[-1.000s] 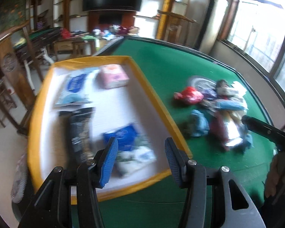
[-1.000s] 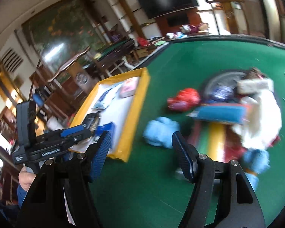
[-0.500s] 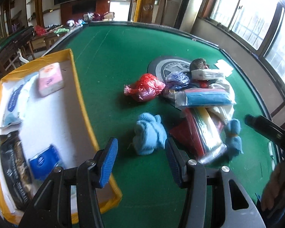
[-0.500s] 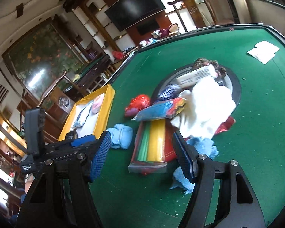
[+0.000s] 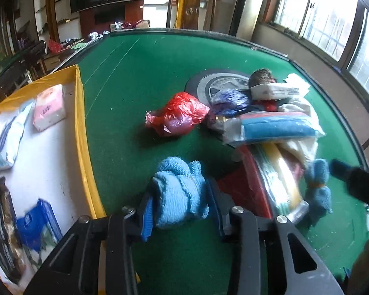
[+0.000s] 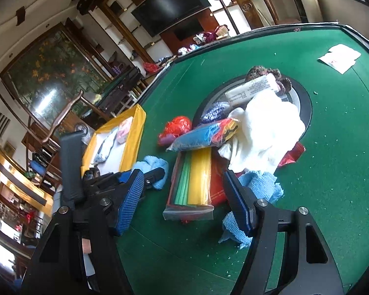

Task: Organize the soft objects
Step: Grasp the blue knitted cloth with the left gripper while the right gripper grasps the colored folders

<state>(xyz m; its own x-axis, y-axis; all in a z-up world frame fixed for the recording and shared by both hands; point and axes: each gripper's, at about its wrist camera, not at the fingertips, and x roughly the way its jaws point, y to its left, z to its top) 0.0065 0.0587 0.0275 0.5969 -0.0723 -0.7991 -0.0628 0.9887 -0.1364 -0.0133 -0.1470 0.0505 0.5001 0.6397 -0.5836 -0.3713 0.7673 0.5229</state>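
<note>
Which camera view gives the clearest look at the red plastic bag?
The left wrist view: the red plastic bag lies unobstructed on the green table, crinkles visible. In the right wrist view it appears smaller, partly hidden behind the blue packet.

My left wrist camera looks forward and down along the left gripper (image 5: pixel 180 211), very close to the light blue knitted cloth (image 5: pixel 178 194) lying between its fingers, with the yellow-rimmed tray (image 5: pixel 82 132) off to its left and the pile of soft goods (image 5: pixel 270 132) ahead to its right. My right wrist camera sits higher and farther back behind the right gripper (image 6: pixel 184 199), facing the same pile (image 6: pixel 233 132) ahead. Both views share the pile, the cloth (image 6: pixel 151 163) and the tray (image 6: pixel 132 142), and the right view catches the left gripper (image 6: pixel 145 175) at its lower left.
</note>
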